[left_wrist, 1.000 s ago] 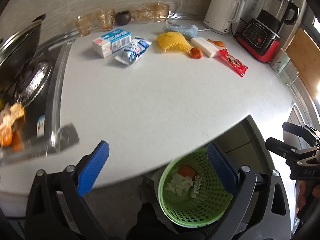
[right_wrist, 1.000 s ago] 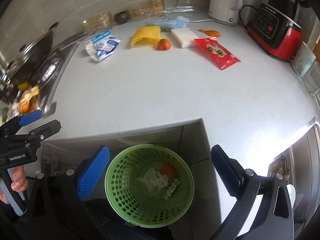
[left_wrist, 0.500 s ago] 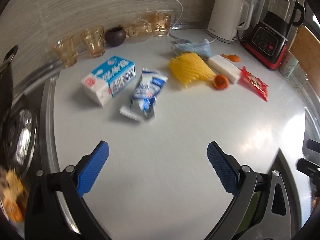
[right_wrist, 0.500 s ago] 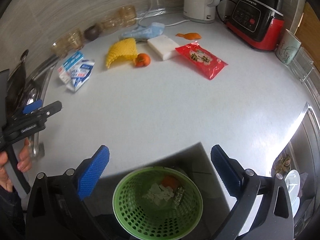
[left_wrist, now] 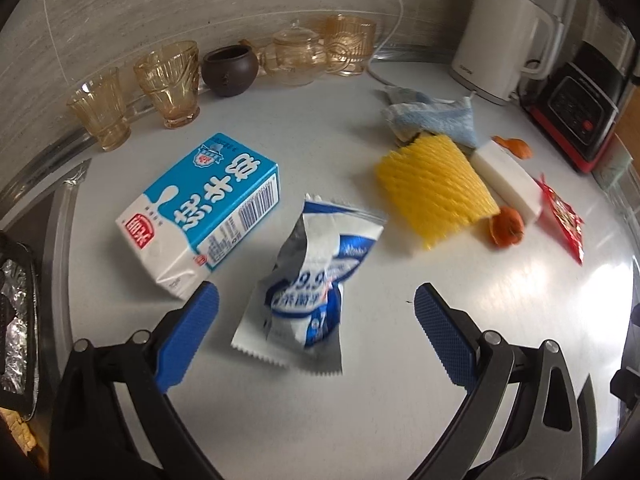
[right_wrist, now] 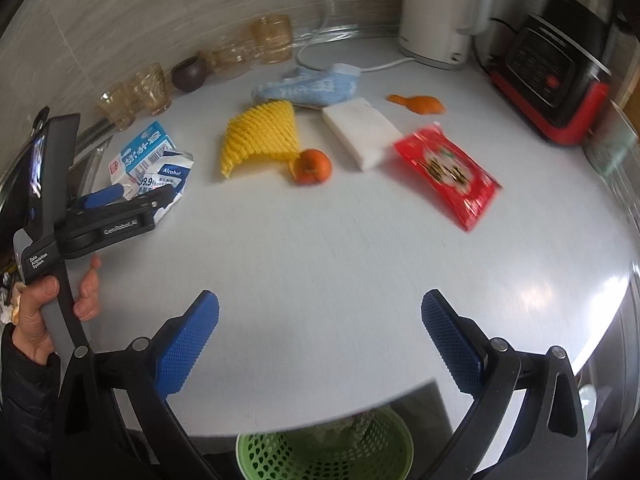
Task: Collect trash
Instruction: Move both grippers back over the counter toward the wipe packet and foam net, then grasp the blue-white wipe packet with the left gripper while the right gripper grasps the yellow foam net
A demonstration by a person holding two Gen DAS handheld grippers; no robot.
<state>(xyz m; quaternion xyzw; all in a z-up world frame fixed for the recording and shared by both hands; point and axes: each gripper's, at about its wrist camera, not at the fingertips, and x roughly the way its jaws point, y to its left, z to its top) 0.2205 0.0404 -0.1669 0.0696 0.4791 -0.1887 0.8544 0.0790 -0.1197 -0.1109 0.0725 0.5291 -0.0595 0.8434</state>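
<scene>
A crumpled blue-and-white wipe packet (left_wrist: 316, 280) lies on the white counter, right in front of my left gripper (left_wrist: 316, 310), which is open and straddles its near end without touching it. A blue milk carton (left_wrist: 200, 208) lies just left of it. Further right are a yellow foam net (left_wrist: 436, 192), an orange peel (left_wrist: 506, 232) and a red snack packet (left_wrist: 564, 220). My right gripper (right_wrist: 320, 316) is open and holds nothing above the counter's front part. The green basket (right_wrist: 324, 448) sits below the counter edge. In the right wrist view my left gripper (right_wrist: 136, 198) reaches the wipe packet (right_wrist: 170, 176).
A white block (right_wrist: 362, 132), a blue cloth (right_wrist: 308, 86) and a second orange peel (right_wrist: 418, 103) lie behind the trash. Amber glasses (left_wrist: 168, 80), a brown pot (left_wrist: 230, 70), a white kettle (left_wrist: 504, 40) and a red-based appliance (right_wrist: 556, 80) line the back. A hand (right_wrist: 40, 320) grips the left tool.
My left gripper has swung from above the basket across the counter to the wipe packet. My right gripper has moved forward over the counter, so the basket has slid to the frame's bottom.
</scene>
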